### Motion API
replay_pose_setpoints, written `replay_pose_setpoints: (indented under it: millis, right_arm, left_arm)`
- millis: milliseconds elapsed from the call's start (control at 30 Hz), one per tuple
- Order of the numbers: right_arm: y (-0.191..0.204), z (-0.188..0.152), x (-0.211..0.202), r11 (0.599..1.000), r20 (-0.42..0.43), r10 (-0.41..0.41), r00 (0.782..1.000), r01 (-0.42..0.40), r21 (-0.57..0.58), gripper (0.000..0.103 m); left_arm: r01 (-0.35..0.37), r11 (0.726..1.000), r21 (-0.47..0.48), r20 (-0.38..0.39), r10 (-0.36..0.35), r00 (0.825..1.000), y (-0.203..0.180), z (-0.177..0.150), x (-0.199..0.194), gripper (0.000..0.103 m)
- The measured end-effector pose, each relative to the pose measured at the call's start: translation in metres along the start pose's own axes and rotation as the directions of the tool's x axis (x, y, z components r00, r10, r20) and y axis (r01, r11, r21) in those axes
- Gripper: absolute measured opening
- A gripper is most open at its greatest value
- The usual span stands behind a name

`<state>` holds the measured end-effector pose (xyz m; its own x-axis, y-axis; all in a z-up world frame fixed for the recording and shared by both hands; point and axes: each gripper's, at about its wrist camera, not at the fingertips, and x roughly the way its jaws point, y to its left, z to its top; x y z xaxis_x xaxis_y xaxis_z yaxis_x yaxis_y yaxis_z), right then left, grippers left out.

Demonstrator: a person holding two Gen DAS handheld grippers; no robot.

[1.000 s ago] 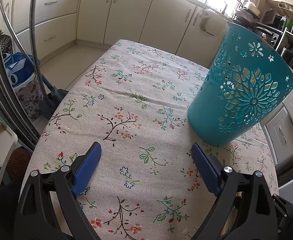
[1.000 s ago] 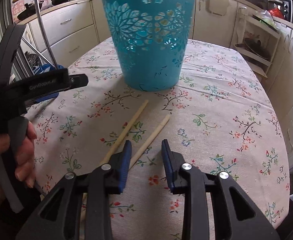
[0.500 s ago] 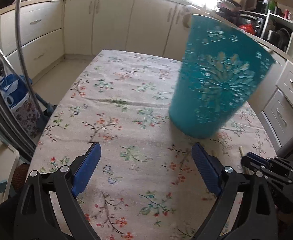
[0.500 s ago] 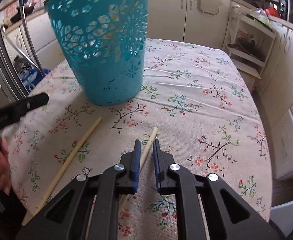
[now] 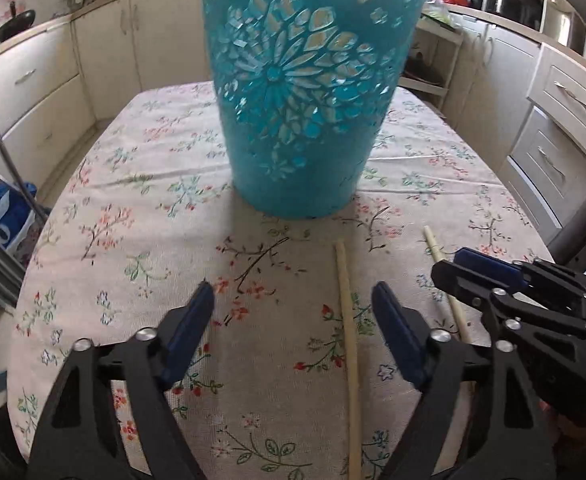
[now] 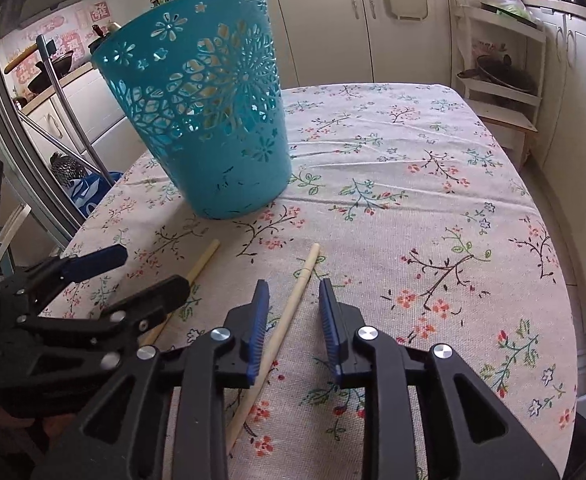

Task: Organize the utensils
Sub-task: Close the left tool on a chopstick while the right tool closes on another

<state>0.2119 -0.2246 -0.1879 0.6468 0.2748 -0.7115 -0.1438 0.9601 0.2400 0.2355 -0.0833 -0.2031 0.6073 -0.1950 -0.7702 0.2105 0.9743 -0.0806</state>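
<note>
A tall teal basket (image 5: 301, 92) (image 6: 209, 120) with cut-out flowers stands upright on the floral tablecloth (image 5: 133, 240) (image 6: 413, 160). Two pale wooden chopsticks lie in front of it. The left chopstick (image 5: 347, 320) (image 6: 203, 260) lies between the closing jaws of my left gripper (image 5: 293, 296) (image 6: 155, 268), close to its right finger, and the pads do not touch it. The right chopstick (image 5: 437, 248) (image 6: 293, 304) runs between the narrow, opening jaws of my right gripper (image 6: 293, 286) (image 5: 445, 264), with small gaps at both pads.
Cream kitchen cabinets (image 5: 33, 92) ring the table. A blue bag (image 5: 1, 220) sits on the floor to the left, beside metal tubes. An open shelf rack (image 6: 501, 80) stands beyond the far right corner. The table's rounded front edge is just below both grippers.
My left gripper swung round until the basket is dead ahead and a chopstick lies between its narrowed jaws. My right gripper shifted onto the right chopstick, pinched nearly shut, then widened.
</note>
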Motion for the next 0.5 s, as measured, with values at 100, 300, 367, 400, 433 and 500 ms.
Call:
replay_pose_setpoints:
  millis: [100,300,367,400,433,500]
  right_arm:
    - [0.006,-0.002,-0.001,1.0,0.001,-0.009,1.0,0.009,-0.019,0.032]
    - [0.029,-0.006,0.002,0.991,-0.009,-0.02,1.0,0.019,-0.131,0.027]
    - [0.034,-0.008,0.002,0.985,-0.01,-0.044,0.999,0.042,-0.165,0.017]
    - [0.035,-0.009,0.001,0.982,-0.007,-0.066,0.998,0.064,-0.177,0.014]
    - [0.034,-0.009,0.0,0.981,-0.007,-0.077,0.997,0.074,-0.178,0.014]
    - [0.028,-0.009,-0.002,0.984,-0.008,-0.091,0.996,0.089,-0.156,0.013]
  left_arm:
    - [-0.023,0.998,-0.055,0.023,0.024,0.999,0.009,-0.004,-0.004,0.053]
    - [-0.035,0.994,-0.107,0.035,0.039,0.999,0.013,-0.011,-0.01,0.047]
    - [-0.027,0.996,-0.086,0.027,0.029,0.999,0.01,-0.009,-0.009,0.047]
    - [-0.021,0.997,-0.081,0.024,0.023,0.999,0.008,-0.008,-0.009,0.048]
    - [-0.017,0.997,-0.069,0.02,0.018,1.0,0.004,-0.007,-0.008,0.048]
    - [-0.021,0.999,-0.046,0.017,0.022,1.0,-0.001,-0.007,-0.006,0.047]
